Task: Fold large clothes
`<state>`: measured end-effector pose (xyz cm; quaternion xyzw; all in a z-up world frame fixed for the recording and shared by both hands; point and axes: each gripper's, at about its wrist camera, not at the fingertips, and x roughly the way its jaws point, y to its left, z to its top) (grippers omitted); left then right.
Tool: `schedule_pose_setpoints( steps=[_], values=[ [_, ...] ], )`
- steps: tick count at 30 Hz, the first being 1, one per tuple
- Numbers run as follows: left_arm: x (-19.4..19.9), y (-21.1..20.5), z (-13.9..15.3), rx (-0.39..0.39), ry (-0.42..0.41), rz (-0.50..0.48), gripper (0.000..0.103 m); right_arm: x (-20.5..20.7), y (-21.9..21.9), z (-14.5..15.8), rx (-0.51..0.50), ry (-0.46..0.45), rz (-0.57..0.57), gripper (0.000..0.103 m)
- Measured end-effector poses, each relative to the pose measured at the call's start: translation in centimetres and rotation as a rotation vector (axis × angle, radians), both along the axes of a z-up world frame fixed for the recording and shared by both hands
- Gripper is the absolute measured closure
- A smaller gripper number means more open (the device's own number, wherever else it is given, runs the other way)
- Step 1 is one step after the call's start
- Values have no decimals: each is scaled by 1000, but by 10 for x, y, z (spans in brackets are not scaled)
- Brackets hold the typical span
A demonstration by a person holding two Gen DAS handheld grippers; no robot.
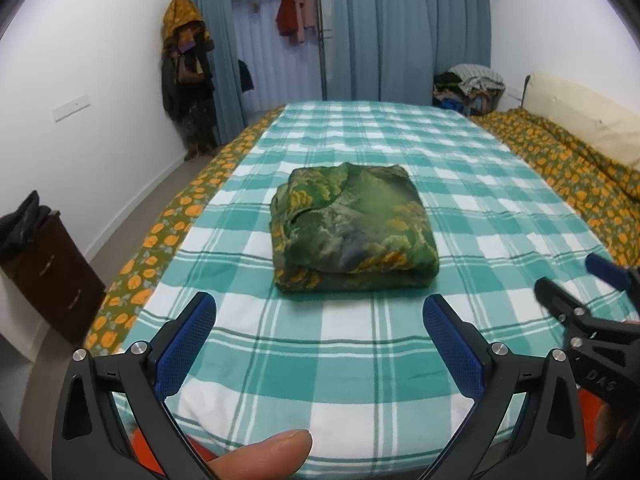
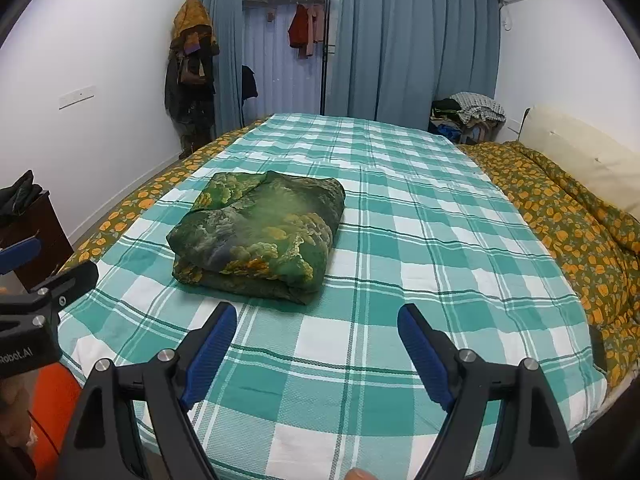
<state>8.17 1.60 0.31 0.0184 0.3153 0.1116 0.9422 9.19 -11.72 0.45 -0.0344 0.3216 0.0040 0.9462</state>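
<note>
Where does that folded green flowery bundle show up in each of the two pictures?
Left wrist view: the folded green bundle lies at the centre, on the checked sheet, straight ahead of the open left tongs.
Right wrist view: the bundle lies left of centre, ahead and left of the open right tongs.
Shared landmark: the blue curtains behind the bed.

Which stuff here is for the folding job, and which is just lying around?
For the job: folded green garment, left gripper, right gripper, checked sheet.
Lying about: clothes pile, hanging coats, dark drawer unit, pillow.
</note>
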Motion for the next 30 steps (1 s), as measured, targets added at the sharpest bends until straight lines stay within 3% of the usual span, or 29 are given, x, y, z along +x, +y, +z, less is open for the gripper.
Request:
schedule_pose_setpoints(
  steps=[16, 30],
  values=[
    [1, 0, -5, -3, 35, 3, 0, 1, -2, -2, -4, 22, -3, 18],
    [-2, -5, -3, -11, 19, -3, 0, 2, 8, -2, -32, 37, -2, 18]
  ],
)
